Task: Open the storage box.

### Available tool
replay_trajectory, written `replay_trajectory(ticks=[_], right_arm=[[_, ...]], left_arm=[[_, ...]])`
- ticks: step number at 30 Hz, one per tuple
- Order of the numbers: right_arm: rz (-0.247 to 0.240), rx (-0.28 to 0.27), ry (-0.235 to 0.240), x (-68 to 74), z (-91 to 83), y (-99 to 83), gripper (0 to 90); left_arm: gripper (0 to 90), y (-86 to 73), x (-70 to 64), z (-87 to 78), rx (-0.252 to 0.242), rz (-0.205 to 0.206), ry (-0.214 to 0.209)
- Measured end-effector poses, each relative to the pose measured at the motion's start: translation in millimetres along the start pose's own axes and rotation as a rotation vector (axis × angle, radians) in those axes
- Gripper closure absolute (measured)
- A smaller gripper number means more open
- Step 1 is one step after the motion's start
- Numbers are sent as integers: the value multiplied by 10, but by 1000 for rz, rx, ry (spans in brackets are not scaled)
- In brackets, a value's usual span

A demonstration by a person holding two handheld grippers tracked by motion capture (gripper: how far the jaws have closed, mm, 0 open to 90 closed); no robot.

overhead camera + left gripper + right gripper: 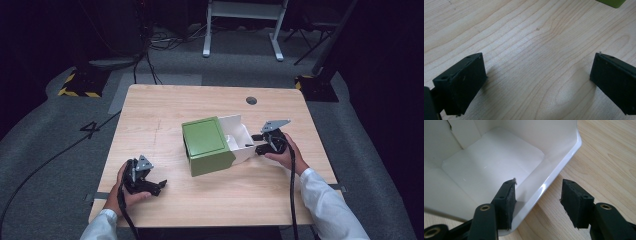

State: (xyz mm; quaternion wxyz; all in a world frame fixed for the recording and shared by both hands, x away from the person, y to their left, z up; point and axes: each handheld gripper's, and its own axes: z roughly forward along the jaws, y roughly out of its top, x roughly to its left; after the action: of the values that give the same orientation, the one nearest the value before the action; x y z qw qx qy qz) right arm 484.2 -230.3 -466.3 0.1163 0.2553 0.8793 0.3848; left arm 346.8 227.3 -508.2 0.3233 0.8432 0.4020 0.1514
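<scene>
White tray (239,136): it sticks out of the right end of the green sleeve (206,145) near the middle of the table (165,105); its inside is bare and glossy in my right gripper view (491,162).
Tray wall (554,172): the near rim runs between my right jaws, one jaw inside the tray, the other outside over the wood.
Right gripper (260,142): my jaws are spread astride that wall, with a clear gap on the outer side; I cannot tell whether the inner jaw touches it.
Green sleeve: sits tilted on the table, its top face toward the high camera; one corner (611,2) peeks in at the top of my left gripper view.
Left gripper (161,186): low over bare wood near the table's front left, well apart from the sleeve, jaws wide apart with nothing between them.
</scene>
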Motion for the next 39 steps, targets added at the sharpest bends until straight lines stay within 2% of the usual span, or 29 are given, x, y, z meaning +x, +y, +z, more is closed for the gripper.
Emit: replay_trajectory(ticks=[32,37,39], right_arm=[[22,9,-4,-99,-60,-44,457],[20,13,-26,-111,-75,-36,388],[22,9,-29,-113,-83,-33,385]], left_arm=[[6,-4,0,-2,-2,3,-2],[6,-4,0,-2,-2,3,-2],[6,-4,0,-2,-2,3,-2]])
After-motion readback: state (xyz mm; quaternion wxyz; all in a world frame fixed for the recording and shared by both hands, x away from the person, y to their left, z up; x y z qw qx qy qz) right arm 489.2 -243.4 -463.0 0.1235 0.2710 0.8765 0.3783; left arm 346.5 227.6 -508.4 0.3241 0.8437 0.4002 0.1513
